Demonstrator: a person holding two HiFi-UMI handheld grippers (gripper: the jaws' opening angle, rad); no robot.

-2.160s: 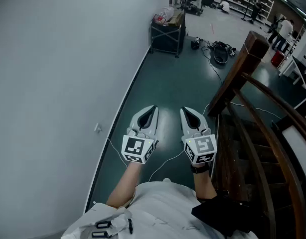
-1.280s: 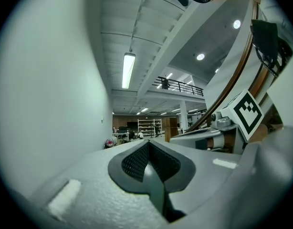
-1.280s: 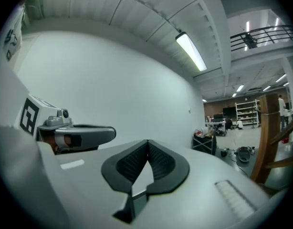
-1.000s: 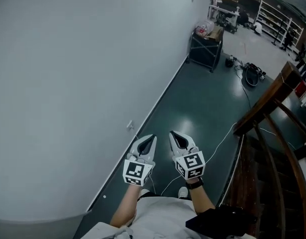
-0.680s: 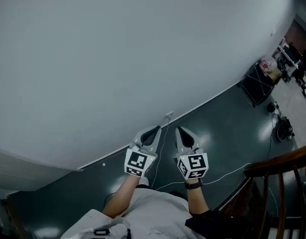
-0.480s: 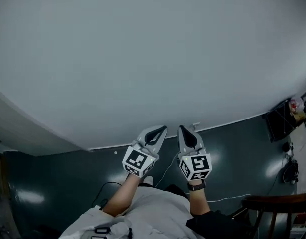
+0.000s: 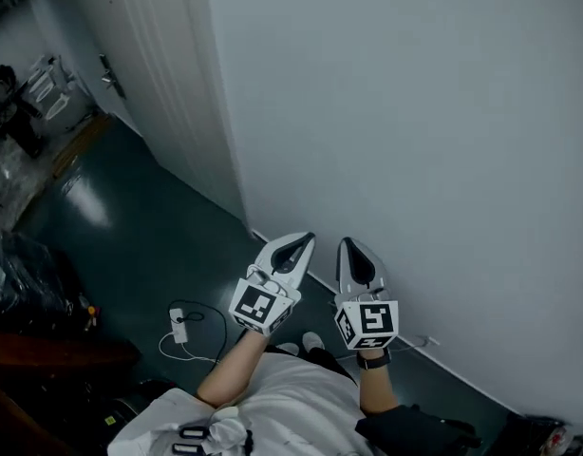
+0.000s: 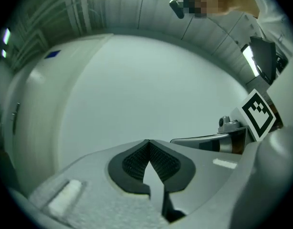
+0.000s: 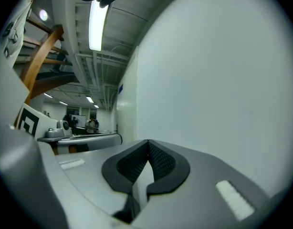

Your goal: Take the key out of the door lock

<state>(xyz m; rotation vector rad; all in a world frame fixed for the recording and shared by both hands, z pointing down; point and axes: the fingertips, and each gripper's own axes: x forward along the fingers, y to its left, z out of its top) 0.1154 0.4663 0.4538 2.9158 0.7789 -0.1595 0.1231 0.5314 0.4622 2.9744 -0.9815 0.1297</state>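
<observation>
A white door (image 7: 144,84) stands at the upper left of the head view, with a dark lever handle (image 7: 110,72) on it. No key or lock can be made out at this distance. My left gripper (image 7: 306,239) and right gripper (image 7: 347,244) are held side by side in front of the person's body, far from the door and facing a plain white wall (image 7: 415,141). In its own view, the left gripper (image 8: 147,142) has its pads pressed together with nothing between them. The right gripper (image 9: 148,142) is likewise shut and empty.
Dark green floor (image 7: 130,245) runs from the person toward the door. A white power strip with a cable (image 7: 181,328) lies on it. Dark clutter (image 7: 26,283) sits at the left edge. Beside the wall, the right gripper view shows a lit room with people (image 9: 91,124) far off.
The view has swung left along the white wall, bringing the door and its handle into sight; the stair rail is gone. Both grippers stay shut, side by side.
</observation>
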